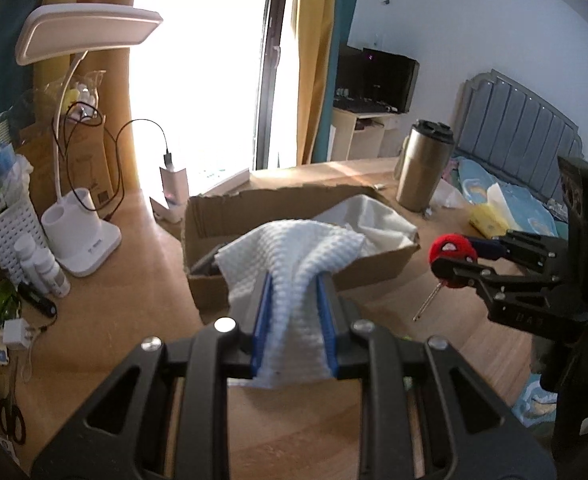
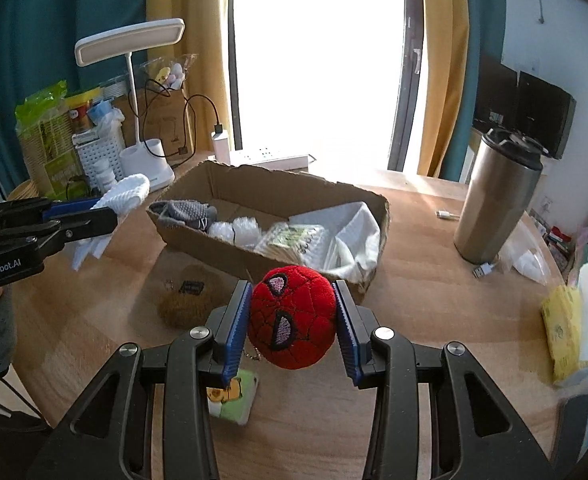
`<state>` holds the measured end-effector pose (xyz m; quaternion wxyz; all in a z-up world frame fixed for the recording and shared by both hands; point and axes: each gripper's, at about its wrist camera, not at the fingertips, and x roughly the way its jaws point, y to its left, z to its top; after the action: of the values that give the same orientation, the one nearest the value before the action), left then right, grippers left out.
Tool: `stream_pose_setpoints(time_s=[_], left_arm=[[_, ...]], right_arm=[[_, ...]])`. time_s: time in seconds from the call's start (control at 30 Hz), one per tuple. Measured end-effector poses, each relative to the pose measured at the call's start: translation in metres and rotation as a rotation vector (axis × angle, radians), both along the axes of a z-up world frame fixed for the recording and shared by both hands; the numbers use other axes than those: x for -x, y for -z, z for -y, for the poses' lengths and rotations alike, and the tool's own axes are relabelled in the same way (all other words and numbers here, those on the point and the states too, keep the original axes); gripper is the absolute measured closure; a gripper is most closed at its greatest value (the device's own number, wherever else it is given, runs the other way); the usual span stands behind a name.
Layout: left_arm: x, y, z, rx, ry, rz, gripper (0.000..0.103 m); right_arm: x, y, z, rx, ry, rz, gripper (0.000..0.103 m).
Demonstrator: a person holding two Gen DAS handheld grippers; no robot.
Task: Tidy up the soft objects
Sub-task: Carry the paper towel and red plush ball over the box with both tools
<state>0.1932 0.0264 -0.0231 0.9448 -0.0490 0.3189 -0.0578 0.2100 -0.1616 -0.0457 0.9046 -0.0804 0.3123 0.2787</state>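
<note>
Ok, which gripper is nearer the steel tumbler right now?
Right. The right gripper, shut on the red plush ball, has the steel tumbler just ahead to its right; the left gripper, holding the white cloth, sits further left, beyond the cardboard box.

Cloth (image 1: 294,264): white, waffle-textured. Plush ball (image 2: 292,316): red, black web stitching, pale pink eyes. Box (image 2: 214,236): brown cardboard. Sock (image 2: 186,212) at its 9 o'clock end: grey, dotted.

**Daylight floods in, window blown out**

Hard daylight pours through the window (image 2: 318,60), bleached to pure white in both views. It glares across the tabletop (image 2: 414,280) beneath. Room corners stay dim. Fisheye bending curves the edges, with black vignette corners; nearby detail stays sharp.
</note>
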Motion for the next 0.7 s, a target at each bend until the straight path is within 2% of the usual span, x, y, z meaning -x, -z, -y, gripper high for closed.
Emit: stream_pose_setpoints(time_s=[0.7], left_arm=[[-0.052,-0.004,-0.027,0.008,-0.033,0.025,0.079]], right_arm=[[-0.04,-0.005,-0.031,-0.015,-0.034,0.014,0.06]])
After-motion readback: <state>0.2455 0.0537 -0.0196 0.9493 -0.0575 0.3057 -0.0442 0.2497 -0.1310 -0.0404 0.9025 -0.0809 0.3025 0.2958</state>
